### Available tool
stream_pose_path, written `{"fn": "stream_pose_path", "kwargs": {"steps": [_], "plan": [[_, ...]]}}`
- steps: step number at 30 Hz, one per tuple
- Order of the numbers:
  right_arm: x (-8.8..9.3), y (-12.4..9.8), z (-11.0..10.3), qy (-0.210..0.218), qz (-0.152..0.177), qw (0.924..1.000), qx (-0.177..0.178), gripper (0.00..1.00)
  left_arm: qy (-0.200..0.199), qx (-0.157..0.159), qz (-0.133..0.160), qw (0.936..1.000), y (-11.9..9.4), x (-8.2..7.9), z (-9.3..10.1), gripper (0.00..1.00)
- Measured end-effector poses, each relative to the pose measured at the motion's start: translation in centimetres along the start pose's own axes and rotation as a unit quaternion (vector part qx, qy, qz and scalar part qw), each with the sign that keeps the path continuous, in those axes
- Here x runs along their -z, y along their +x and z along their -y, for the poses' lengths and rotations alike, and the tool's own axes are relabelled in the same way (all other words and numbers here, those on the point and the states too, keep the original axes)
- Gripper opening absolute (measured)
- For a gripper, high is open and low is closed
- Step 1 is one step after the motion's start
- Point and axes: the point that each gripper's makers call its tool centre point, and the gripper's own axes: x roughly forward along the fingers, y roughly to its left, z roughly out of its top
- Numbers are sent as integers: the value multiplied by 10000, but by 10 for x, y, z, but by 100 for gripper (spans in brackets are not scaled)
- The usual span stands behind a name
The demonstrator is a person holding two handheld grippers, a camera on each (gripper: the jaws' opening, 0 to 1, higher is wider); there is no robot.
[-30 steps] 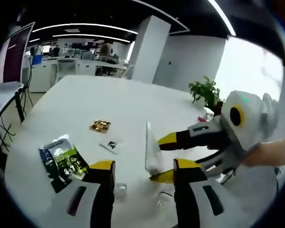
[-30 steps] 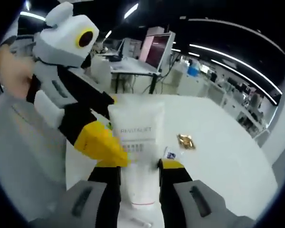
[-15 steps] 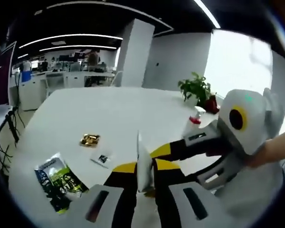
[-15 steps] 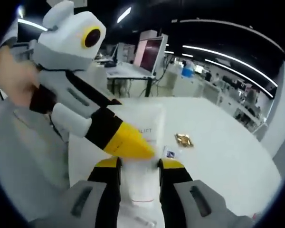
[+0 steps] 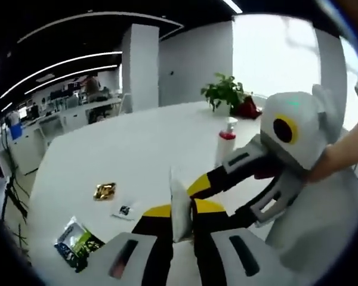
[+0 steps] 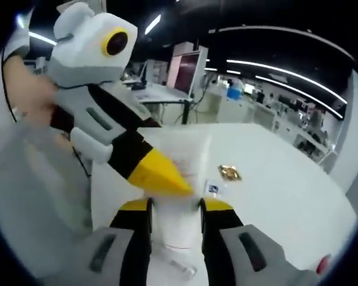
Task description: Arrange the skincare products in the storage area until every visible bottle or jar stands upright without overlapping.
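the white tabletop ran wide and mostly bare toward an open-plan office with desks and strip lights; a potted plant stood at its far edge beside a pump bottle. a gold wrapper, a small sachet and a green packet lay well apart on the near side. the white tube was held above the tabletop, the left gripper and the right gripper both clamped narrow on it.
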Motion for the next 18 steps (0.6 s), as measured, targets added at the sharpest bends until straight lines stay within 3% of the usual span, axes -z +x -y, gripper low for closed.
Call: {"fn": "stream_pose_path", "kwargs": {"steps": [7, 11, 18], "plan": [[18, -11, 2, -1, -114, 9993, -349, 32, 766, 633, -131, 9950, 4, -4, 23, 7], [19, -12, 5, -116, -143, 9982, -565, 33, 1195, 958, -267, 9878, 7, -5, 27, 7], [27, -9, -3, -79, -223, 9940, -1072, 28, 1705, 1732, -321, 9695, 11, -5, 42, 7]]}}
